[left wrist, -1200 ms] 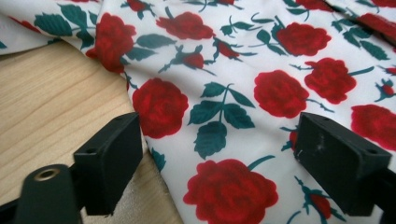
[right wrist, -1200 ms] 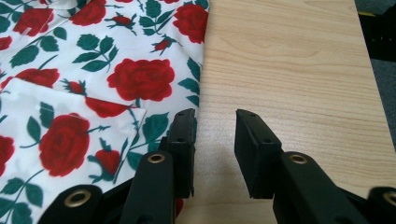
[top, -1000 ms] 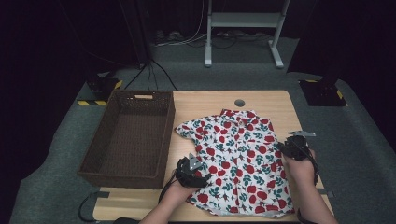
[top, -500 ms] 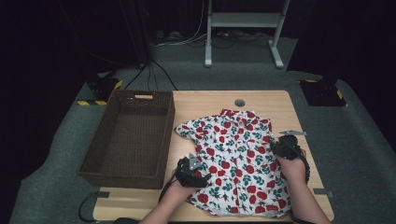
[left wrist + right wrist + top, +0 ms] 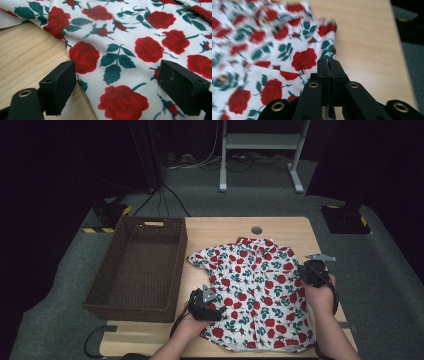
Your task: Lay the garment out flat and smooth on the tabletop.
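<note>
A rose-printed shirt [image 5: 252,290] is spread flat on the bench [image 5: 220,227], at about 3 o'clock of the empty woven basket [image 5: 135,270], and the step in hand is judged to be the start of a fold from its right edge. That edge is pinched by the right tongs [image 5: 328,65], whose jaws have just been closing on the cloth, while the left tongs [image 5: 117,85] are held spread over the hem at about 7 o'clock of the shirt, gripping nothing. Next, the pinched edge would likely have to be carried toward 9 o'clock across the shirt, the left side being grasped or held down first.
</note>
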The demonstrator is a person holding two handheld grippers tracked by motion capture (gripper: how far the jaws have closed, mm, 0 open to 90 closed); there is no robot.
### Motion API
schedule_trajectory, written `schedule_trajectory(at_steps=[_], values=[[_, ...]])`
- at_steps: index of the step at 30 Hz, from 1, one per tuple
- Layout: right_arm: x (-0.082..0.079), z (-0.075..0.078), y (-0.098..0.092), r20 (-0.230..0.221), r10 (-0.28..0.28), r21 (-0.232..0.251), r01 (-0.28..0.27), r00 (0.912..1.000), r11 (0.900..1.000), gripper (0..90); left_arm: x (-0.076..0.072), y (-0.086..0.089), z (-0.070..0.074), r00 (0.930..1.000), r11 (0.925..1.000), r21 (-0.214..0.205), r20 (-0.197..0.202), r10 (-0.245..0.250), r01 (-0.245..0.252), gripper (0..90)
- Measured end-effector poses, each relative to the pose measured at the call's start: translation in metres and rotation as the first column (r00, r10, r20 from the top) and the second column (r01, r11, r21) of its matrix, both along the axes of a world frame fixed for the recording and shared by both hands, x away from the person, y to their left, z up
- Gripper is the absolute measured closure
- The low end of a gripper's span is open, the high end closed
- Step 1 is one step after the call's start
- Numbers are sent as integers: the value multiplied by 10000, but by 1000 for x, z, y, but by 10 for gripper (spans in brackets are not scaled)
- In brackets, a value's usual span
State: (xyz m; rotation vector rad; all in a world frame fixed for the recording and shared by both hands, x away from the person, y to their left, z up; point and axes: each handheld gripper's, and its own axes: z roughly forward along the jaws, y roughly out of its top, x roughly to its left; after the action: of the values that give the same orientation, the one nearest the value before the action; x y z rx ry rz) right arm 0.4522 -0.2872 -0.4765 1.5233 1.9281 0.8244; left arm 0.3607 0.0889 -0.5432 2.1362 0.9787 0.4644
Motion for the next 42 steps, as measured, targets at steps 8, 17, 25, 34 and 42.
schedule_trajectory(at_steps=[8,17,25,34,42], values=[[-10,51,18,1131,551,-629,-482,9921,9969,884,-1,0,0,10000,10000,48,64,-4,4,155],[-9,-17,28,-378,525,-750,-552,9979,9957,866,0,0,0,10000,10000,-8,0,-44,44,159],[-32,-42,12,-825,836,-94,-847,9931,9964,773,-1,0,0,10000,10000,9,25,-45,45,160],[-28,-8,-25,193,-147,163,144,9997,9998,766,0,0,0,10000,10000,-16,-11,-29,29,160],[-5,-20,-45,-194,-991,118,994,9949,9950,769,0,0,0,10000,10000,-49,-54,-25,25,161]])
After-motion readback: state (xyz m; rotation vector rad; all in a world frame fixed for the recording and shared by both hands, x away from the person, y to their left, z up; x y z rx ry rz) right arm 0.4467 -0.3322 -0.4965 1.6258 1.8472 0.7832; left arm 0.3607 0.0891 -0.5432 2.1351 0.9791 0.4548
